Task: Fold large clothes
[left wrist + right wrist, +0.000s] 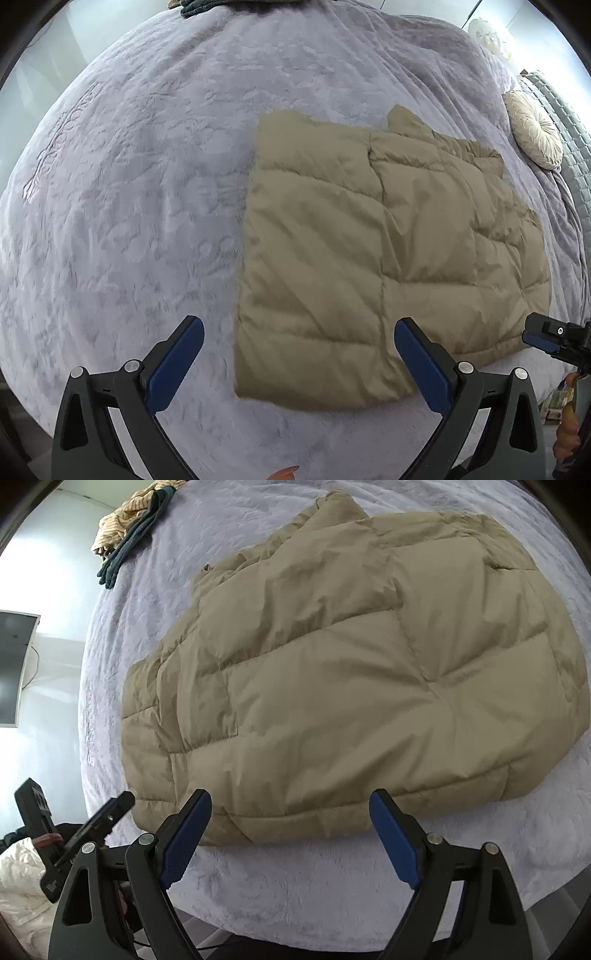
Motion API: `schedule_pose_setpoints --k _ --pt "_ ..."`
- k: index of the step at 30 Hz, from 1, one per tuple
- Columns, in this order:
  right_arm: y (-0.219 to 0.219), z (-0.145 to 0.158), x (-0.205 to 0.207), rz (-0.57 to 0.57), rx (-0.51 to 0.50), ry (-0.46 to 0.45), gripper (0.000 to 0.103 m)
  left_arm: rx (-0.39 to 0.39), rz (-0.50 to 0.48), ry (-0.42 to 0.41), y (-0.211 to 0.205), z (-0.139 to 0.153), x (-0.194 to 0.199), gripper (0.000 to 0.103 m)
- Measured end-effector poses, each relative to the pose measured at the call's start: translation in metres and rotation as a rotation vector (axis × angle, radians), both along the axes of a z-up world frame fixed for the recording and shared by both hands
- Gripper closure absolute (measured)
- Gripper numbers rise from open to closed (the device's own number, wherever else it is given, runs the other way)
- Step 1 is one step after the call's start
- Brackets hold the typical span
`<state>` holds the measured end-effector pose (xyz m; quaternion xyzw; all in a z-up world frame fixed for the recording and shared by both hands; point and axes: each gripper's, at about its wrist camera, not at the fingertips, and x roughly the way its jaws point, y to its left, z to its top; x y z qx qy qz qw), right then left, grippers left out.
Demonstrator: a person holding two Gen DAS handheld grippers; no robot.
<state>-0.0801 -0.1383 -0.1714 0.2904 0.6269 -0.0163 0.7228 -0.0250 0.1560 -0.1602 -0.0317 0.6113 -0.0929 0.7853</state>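
A tan quilted puffer jacket (pixel 369 236) lies folded flat on a lavender bedspread (pixel 129 184). My left gripper (pixel 299 323) hangs above the jacket's near left corner. It is open, and its blue pads (pixel 177 365) touch nothing. In the right wrist view the jacket (pixel 332 672) fills the middle. My right gripper (pixel 291 794) stands open over the near hem with nothing between its fingers. The right gripper's tip (pixel 543 336) shows at the jacket's right edge in the left wrist view. The left gripper's body (pixel 107 816) shows at lower left in the right wrist view.
A pile of striped and dark clothes (pixel 129 528) sits at the bed's far edge. A round cream cushion (pixel 533 129) rests by the grey headboard (pixel 569 129). A dark screen (pixel 14 664) hangs on the wall. The bed's near edge (pixel 369 934) runs below the right gripper.
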Motion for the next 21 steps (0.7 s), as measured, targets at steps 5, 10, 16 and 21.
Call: schedule_pose_setpoints --k 5,10,16,21 --pt "0.003 -0.012 0.000 -0.003 0.018 0.031 0.014 -0.047 -0.043 -0.025 0.021 -0.004 0.042 0.000" --pt "0.001 -0.020 -0.005 -0.022 0.021 0.048 0.014 -0.160 -0.005 0.031 0.048 -0.025 0.071 0.000" --pt "-0.002 -0.021 -0.009 -0.022 0.020 0.046 0.014 -0.396 -0.068 0.177 0.052 -0.069 0.080 0.000" --pt "0.000 -0.023 -0.010 -0.006 0.014 0.056 0.014 -0.518 -0.168 0.278 0.026 -0.103 0.096 0.000"
